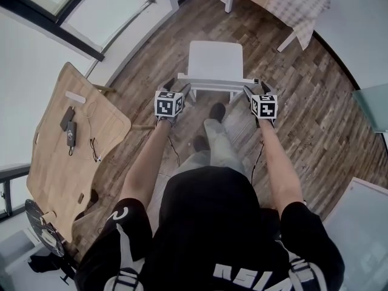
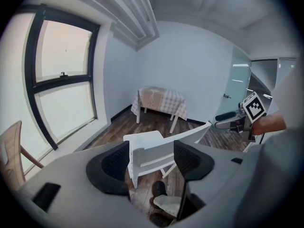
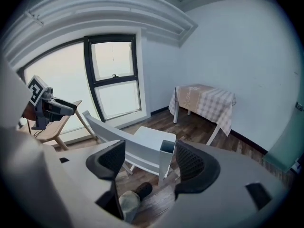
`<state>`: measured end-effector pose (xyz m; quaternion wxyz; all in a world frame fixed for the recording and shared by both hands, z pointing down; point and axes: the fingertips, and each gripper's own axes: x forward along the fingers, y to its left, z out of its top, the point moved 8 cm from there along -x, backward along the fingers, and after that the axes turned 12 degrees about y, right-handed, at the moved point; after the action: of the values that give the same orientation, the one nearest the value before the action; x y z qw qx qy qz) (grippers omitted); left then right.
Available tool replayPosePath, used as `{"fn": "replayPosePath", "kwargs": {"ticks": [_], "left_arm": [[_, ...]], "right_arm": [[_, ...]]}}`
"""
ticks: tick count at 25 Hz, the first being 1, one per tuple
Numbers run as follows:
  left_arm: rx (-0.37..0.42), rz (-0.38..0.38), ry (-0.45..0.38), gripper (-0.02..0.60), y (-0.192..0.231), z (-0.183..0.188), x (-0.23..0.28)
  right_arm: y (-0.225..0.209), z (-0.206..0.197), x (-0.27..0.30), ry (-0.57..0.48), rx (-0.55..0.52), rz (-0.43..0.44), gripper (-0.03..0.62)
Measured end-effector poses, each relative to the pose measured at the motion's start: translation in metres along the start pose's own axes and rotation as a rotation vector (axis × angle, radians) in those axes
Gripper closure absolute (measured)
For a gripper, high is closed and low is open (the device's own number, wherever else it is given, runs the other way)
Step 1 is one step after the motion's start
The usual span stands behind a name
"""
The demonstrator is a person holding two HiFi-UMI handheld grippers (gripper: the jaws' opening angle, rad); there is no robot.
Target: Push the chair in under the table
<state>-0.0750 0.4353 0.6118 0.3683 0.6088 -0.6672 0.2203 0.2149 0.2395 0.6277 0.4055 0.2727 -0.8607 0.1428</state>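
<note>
The dark wood-plank floor [image 1: 315, 114] fills the room. On it, at the far wall, stands a counter draped in a beige checked cloth [image 1: 291, 2], and to the left, by the window, a light wooden counter [image 1: 66, 156]. The white wooden chair [image 1: 215, 62] stands on open floor between the person in a black shirt [image 1: 212, 223] and the cloth-draped counter. It is well apart from that counter and not under it, with its seat toward the counter and its backrest toward the person. The left claw [image 1: 180, 91] is at the left end of the backrest, its 2 jaws standing apart with the backrest's end post in the gap between them. The right claw [image 1: 253, 91] is at the right end, its jaws likewise apart around the open-topped post. A dark shoe [image 1: 216, 111] rests just behind the chair, and 2 small dark devices [image 1: 68, 126] with cables lie on the wooden counter.
</note>
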Motion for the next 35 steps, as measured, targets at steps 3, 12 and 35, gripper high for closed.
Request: {"fn": "replayPosePath", "kwargs": {"ticks": [3, 12, 35], "left_arm": [[0.01, -0.001, 0.037, 0.278, 0.003, 0.003, 0.021], [0.001, 0.015, 0.089, 0.253, 0.008, 0.016, 0.062], [-0.025, -0.021, 0.063, 0.242, 0.01, 0.015, 0.069]], "right_arm": [[-0.009, 0.0, 0.017, 0.026, 0.025, 0.014, 0.236], [-0.016, 0.005, 0.052, 0.074, 0.049, 0.084, 0.191], [-0.021, 0.006, 0.056, 0.09, 0.085, 0.137, 0.189]]}}
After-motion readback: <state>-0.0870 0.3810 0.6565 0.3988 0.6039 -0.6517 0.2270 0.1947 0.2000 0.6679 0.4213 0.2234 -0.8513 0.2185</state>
